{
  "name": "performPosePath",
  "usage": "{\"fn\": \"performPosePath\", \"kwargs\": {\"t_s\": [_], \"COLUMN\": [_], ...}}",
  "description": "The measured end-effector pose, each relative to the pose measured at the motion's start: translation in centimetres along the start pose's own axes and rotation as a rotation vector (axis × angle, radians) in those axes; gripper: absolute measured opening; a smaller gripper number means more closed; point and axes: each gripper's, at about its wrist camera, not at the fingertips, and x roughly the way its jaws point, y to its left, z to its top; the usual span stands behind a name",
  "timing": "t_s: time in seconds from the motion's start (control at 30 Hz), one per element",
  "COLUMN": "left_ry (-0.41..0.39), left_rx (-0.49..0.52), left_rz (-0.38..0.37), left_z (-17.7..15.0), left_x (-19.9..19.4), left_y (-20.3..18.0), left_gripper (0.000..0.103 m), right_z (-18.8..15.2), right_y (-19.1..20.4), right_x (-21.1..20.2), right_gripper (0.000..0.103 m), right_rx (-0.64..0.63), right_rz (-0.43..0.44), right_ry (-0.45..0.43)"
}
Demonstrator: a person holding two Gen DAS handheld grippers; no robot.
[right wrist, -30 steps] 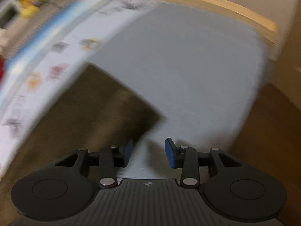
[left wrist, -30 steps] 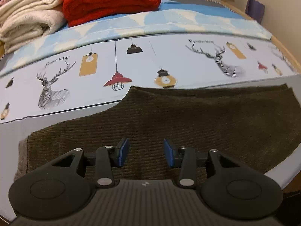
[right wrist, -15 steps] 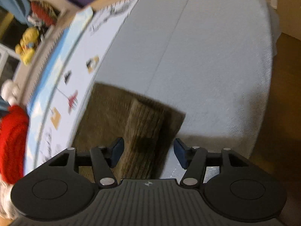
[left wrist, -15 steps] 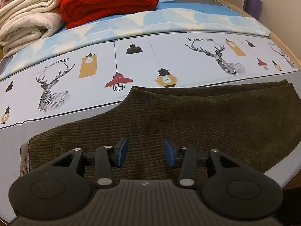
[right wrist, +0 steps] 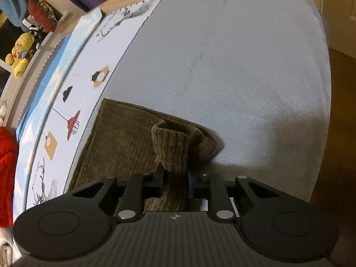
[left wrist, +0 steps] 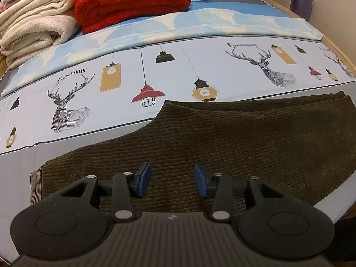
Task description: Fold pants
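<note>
Dark olive corduroy pants [left wrist: 244, 138] lie flat across the near part of the bed. My left gripper [left wrist: 172, 182] hovers low over their left portion, open, with nothing pinched between its blue pads [left wrist: 144, 179]. In the right wrist view the end of the pants [right wrist: 120, 133] lies near the grey sheet. My right gripper [right wrist: 176, 179] is closing its jaws on a bunched-up fold of the corduroy [right wrist: 171, 146], which stands up between the fingers and is squeezed by them.
A folded red blanket [left wrist: 131, 2] and cream blankets [left wrist: 35, 26] are stacked at the head of the bed. A printed sheet [left wrist: 178, 73] with deer and lamps lies beyond the pants. The bed's edge and brown floor [right wrist: 342, 111] are at the right. A yellow plush toy [right wrist: 20, 53] sits on a shelf.
My right gripper swung over the end of the pants, stood wide around a raised fold, then closed on it. The left gripper stayed nearly still and open.
</note>
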Motion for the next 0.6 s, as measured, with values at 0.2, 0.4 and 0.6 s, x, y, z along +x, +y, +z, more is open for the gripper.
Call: {"fn": "performPosePath", "kwargs": {"t_s": [0.2, 0.4, 0.6], "left_ry": [-0.015, -0.010, -0.002], "left_rx": [-0.003, -0.040, -0.105], "left_rz": [0.005, 0.036, 0.045], "left_z": [-0.1, -0.4, -0.3], "left_x": [-0.4, -0.4, -0.3], "left_y": [0.5, 2.4, 4.1], "left_gripper": [0.048, 0.048, 0.048], "right_z": [-3.0, -15.9, -32.4], "right_y": [7.4, 17.8, 20.9], "right_x": [-5.5, -14.0, -14.6], "right_gripper": [0.017, 0.017, 0.021], "right_rx": [-0.316, -0.949, -1.540], "right_rz": [0.019, 0.290, 0.591], "right_ry": [-0.206, -0.493, -0.284]}}
